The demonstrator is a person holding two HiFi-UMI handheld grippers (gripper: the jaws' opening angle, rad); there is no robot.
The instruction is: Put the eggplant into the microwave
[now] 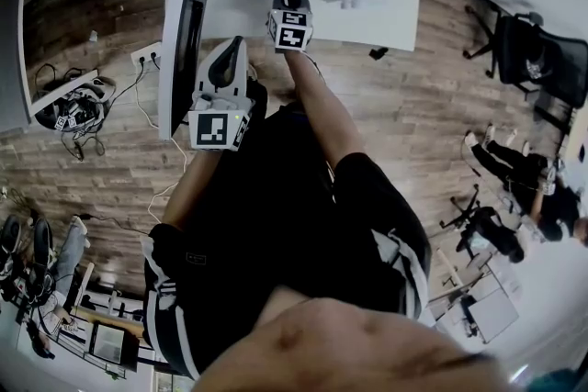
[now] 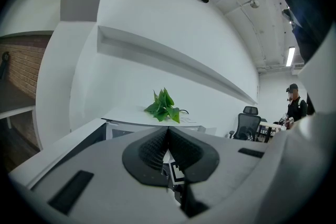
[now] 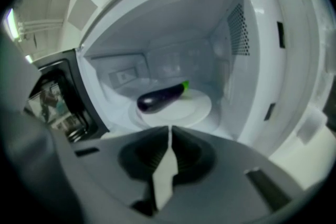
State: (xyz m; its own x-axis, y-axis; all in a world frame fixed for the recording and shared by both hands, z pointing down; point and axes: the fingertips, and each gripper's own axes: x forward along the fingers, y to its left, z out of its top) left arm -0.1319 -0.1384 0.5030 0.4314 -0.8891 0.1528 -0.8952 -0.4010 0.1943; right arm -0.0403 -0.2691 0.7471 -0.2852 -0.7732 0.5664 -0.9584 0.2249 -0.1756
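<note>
The eggplant (image 3: pixel 160 98) lies on the turntable (image 3: pixel 195 110) inside the microwave (image 3: pixel 257 55), the right tool (image 3: pixel 169 131) and left tool (image 2: pixel 168 129) both closed and empty, so the likeliest slip is bumping the open door (image 3: pixel 55 102).

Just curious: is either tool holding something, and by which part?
Nothing: left tool and right tool are shut, empty; the eggplant lies loose inside the microwave.

Eggplant (image 3: pixel 160 97) on turntable plate (image 3: pixel 184 110) inside microwave (image 3: pixel 252 60).
</note>
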